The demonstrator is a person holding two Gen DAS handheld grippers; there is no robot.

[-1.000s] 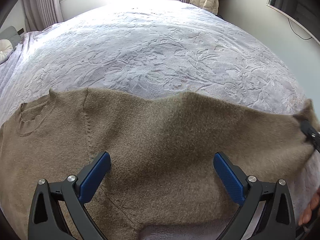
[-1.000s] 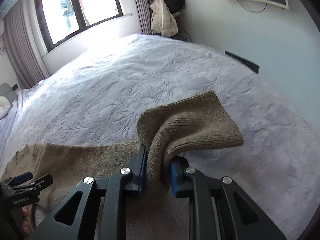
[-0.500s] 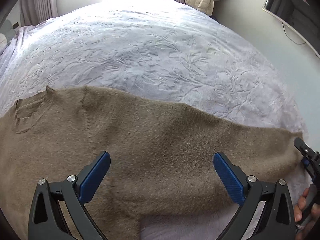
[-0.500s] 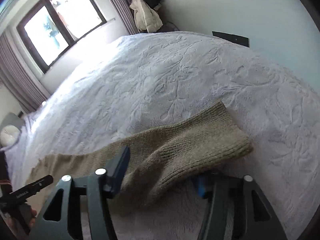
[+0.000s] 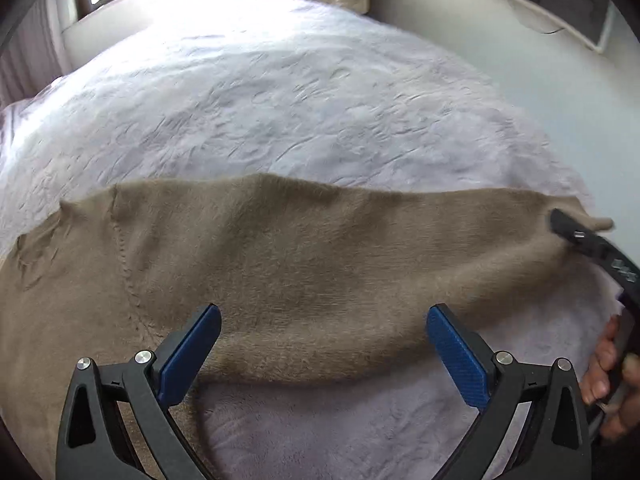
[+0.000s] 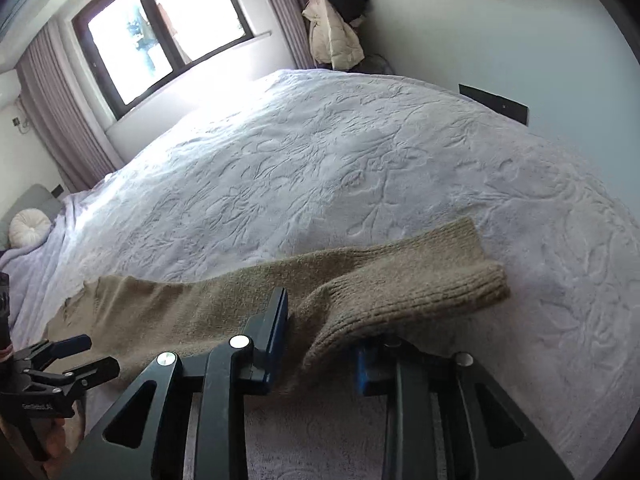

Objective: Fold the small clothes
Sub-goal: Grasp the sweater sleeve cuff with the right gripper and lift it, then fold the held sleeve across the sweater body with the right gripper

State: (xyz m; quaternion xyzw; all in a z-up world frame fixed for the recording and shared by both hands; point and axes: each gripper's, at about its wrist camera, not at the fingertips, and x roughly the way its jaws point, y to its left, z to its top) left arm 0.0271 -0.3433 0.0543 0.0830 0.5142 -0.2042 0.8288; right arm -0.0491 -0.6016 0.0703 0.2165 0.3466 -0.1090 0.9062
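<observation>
The left gripper (image 5: 323,346) points steeply downward, its blue-padded jaws spread wide with nothing pinched between them. The right gripper (image 6: 322,340) tilts down at a shallower angle, off to the left gripper's right side; its jaws are closing, with sweater (image 6: 400,280) cloth draped between them. A hand (image 5: 612,376) wraps its handle.

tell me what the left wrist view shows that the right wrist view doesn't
Only the left wrist view: the sweater's neckline and shoulder seam, plus the left tool up close, wide open above the knit.

Only the right wrist view: the ribbed cuff draped between the closing right tool, the window and a round cushion.

Both: the brown sweater spread on the pale bedspread, and a hanging jacket.
</observation>
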